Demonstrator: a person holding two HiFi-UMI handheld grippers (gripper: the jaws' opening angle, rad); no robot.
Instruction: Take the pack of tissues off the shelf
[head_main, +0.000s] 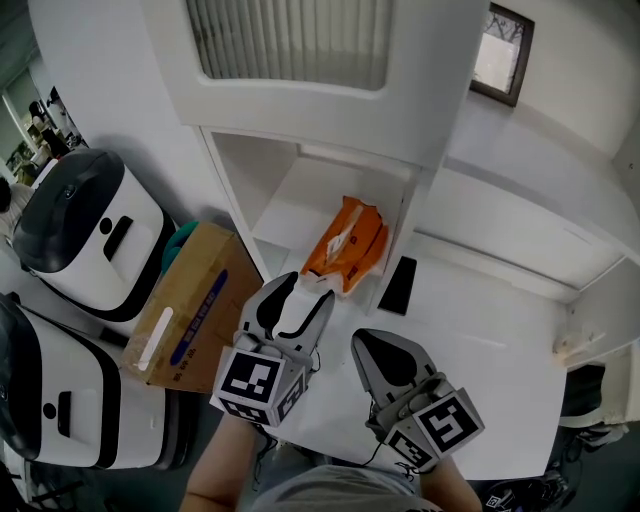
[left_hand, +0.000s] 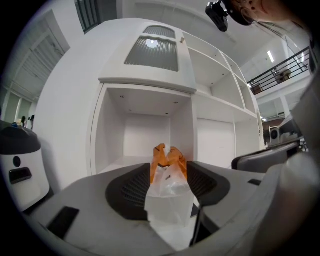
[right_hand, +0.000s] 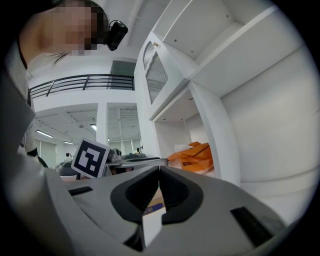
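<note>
The pack of tissues (head_main: 347, 243) is orange with a pale clear end. It lies on the floor of the lower cubby of the white shelf (head_main: 290, 190), its near end at the front edge. My left gripper (head_main: 298, 292) is open right in front of it. In the left gripper view the pack's pale end (left_hand: 169, 192) sits between the spread jaws of that gripper (left_hand: 170, 172), and the pads do not press on it. My right gripper (head_main: 385, 350) is shut and empty, to the right and nearer to me. Its own view shows its closed tips (right_hand: 159, 172) and the pack (right_hand: 194, 154) beyond.
A cardboard box (head_main: 195, 305) leans left of the shelf, beside two white appliances with dark lids (head_main: 85, 235). A flat black object (head_main: 398, 285) lies on the white surface right of the cubby. A cabinet door with a slatted panel (head_main: 290, 40) sits above the cubby.
</note>
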